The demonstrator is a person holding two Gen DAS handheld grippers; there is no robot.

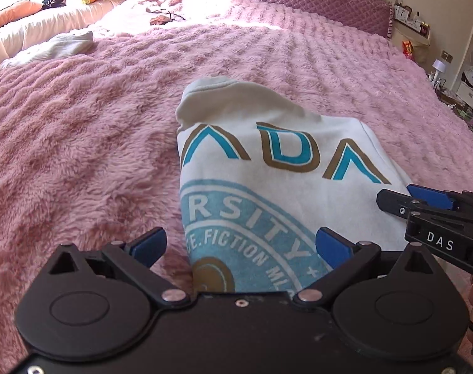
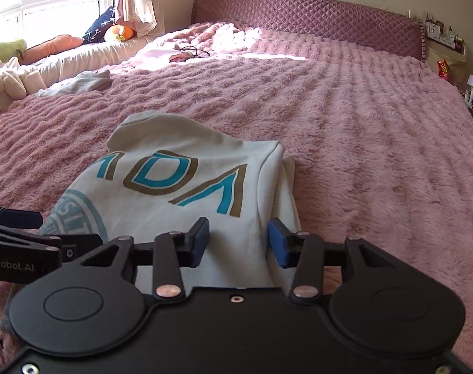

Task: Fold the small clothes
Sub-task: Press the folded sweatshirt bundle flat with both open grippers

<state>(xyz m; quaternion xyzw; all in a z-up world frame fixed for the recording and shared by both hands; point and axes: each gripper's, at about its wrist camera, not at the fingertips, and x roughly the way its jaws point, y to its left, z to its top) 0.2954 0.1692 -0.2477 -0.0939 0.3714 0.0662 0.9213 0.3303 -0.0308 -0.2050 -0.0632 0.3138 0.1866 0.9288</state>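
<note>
A white T-shirt [image 1: 267,168] with teal and brown letters and a round blue print lies folded into a narrow strip on the pink fluffy bedspread [image 1: 80,155]. My left gripper [image 1: 241,244] hovers wide open over the shirt's near left edge, with nothing pinched between its blue pads. In the right wrist view the same T-shirt [image 2: 174,193] lies under my right gripper [image 2: 238,237], whose jaws stand partly open above the shirt's right fold without gripping cloth. Each gripper shows in the other's view: the right gripper [image 1: 407,198] at the shirt's right edge, the left gripper [image 2: 49,233] at its left.
A pale striped garment [image 2: 80,82] lies at the bed's far left. A small dark item [image 2: 186,54] rests in the sunlit patch near the quilted headboard [image 2: 314,15]. Cushions and soft toys [image 2: 118,32] line the window ledge. A cluttered bedside stand [image 1: 439,68] is at right.
</note>
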